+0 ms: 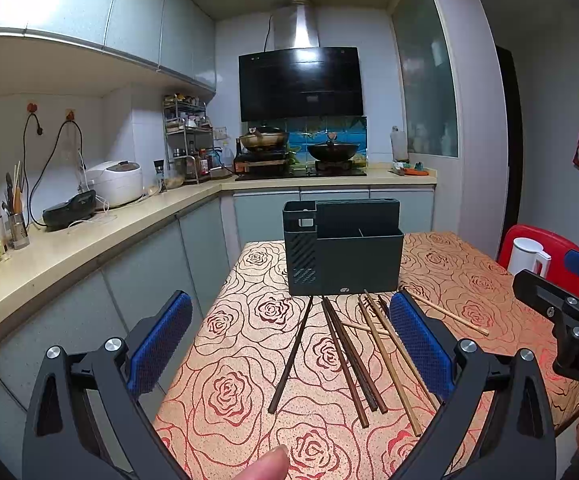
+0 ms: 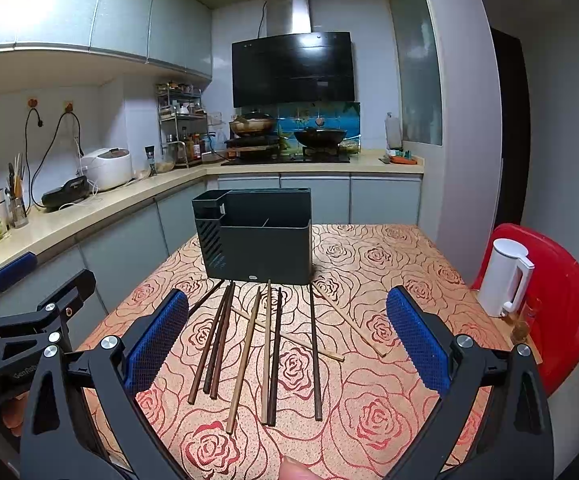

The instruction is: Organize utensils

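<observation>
Colours and patterns around the kitchen table

The tablecloth (image 2: 369, 256) is orange-tan with red-outlined roses; the utensil holder (image 2: 257, 240) on it is dark grey-green with slatted lines on one side. The chopsticks (image 2: 245, 352) range from dark brown to pale wood. Both the left gripper (image 1: 289, 344) and the right gripper (image 2: 287, 340) are black with blue textured pads (image 2: 157, 344). The kettle (image 2: 503, 276) is white, on a red chair (image 2: 561, 300).

Cool indoor light falls from overhead, and both views are evenly bright and fairly sharp. White glare sits on the glossy black range hood panel (image 1: 300, 82) and the pale upper cabinet doors (image 2: 69, 4) at far left. Fisheye bending curves the edges, and the corners go black.
</observation>
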Action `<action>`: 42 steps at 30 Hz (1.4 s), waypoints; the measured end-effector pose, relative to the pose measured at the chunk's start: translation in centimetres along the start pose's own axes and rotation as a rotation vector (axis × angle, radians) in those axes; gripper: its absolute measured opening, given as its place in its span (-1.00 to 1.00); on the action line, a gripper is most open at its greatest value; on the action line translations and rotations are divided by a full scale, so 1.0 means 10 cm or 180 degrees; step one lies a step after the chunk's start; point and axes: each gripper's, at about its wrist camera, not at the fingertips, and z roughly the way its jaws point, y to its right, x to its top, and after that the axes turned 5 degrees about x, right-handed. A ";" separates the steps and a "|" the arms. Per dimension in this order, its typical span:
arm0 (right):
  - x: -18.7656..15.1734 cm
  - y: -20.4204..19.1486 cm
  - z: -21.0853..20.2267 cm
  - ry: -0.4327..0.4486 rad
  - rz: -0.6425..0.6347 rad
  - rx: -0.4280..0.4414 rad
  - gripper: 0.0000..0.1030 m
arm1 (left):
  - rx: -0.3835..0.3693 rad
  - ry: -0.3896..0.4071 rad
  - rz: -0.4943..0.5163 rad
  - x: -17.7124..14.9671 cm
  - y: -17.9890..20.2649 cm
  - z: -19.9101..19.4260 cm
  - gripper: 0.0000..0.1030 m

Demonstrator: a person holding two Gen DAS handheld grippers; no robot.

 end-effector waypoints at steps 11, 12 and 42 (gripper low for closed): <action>0.00 0.02 -0.01 0.0012 0.0003 -0.0007 0.87 | -0.0007 -0.0040 -0.0004 -0.04 0.00 0.04 0.86; 0.00 0.02 -0.01 0.0010 0.0003 -0.0010 0.87 | -0.0008 -0.0044 -0.0005 -0.04 0.00 0.04 0.86; -0.07 0.00 0.08 -0.0087 -0.0062 -0.0041 0.87 | -0.0003 -0.0136 -0.0024 -0.13 -0.01 0.13 0.86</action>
